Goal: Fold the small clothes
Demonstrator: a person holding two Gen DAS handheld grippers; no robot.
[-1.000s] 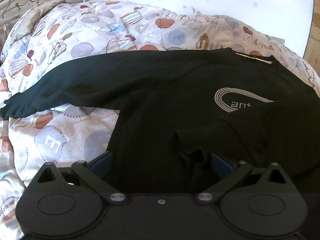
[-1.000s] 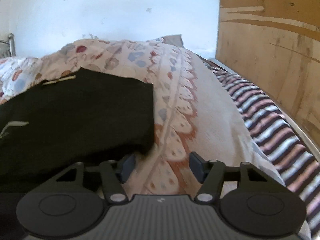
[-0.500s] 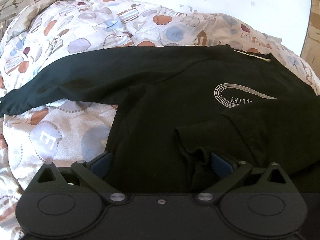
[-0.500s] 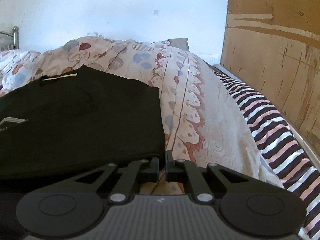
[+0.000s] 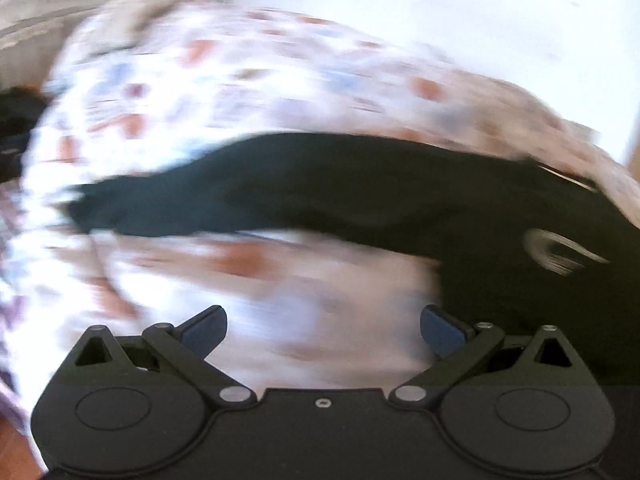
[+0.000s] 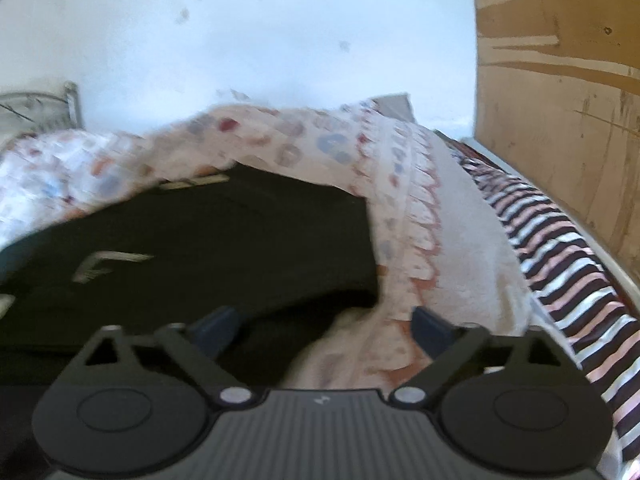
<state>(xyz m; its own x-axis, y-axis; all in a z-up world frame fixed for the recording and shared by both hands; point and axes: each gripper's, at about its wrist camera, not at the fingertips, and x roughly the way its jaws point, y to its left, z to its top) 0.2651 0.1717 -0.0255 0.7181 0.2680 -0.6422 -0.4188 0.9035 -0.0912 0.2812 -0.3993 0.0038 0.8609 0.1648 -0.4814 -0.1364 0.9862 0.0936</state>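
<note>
A black long-sleeved top (image 5: pixel 460 204) with a white logo (image 5: pixel 560 252) lies flat on a patterned quilt (image 5: pixel 240 92). Its left sleeve (image 5: pixel 168 204) stretches out to the left. My left gripper (image 5: pixel 323 326) is open and empty, over bare quilt just left of the top's body; the view is motion-blurred. In the right wrist view the top (image 6: pixel 224 240) fills the left half, its right side folded in to a straight edge. My right gripper (image 6: pixel 323 326) is open and empty, low over the top's near right corner.
A striped sheet (image 6: pixel 560 264) runs along the bed's right side beside a wooden panel (image 6: pixel 560 80). A metal headboard (image 6: pixel 36 108) stands at the far left against a white wall (image 6: pixel 280 32). A dark object (image 5: pixel 16 120) lies at the left edge.
My left gripper has swung left, off the top's body and over the quilt. My right gripper, shut half a second ago at the top's edge, has opened.
</note>
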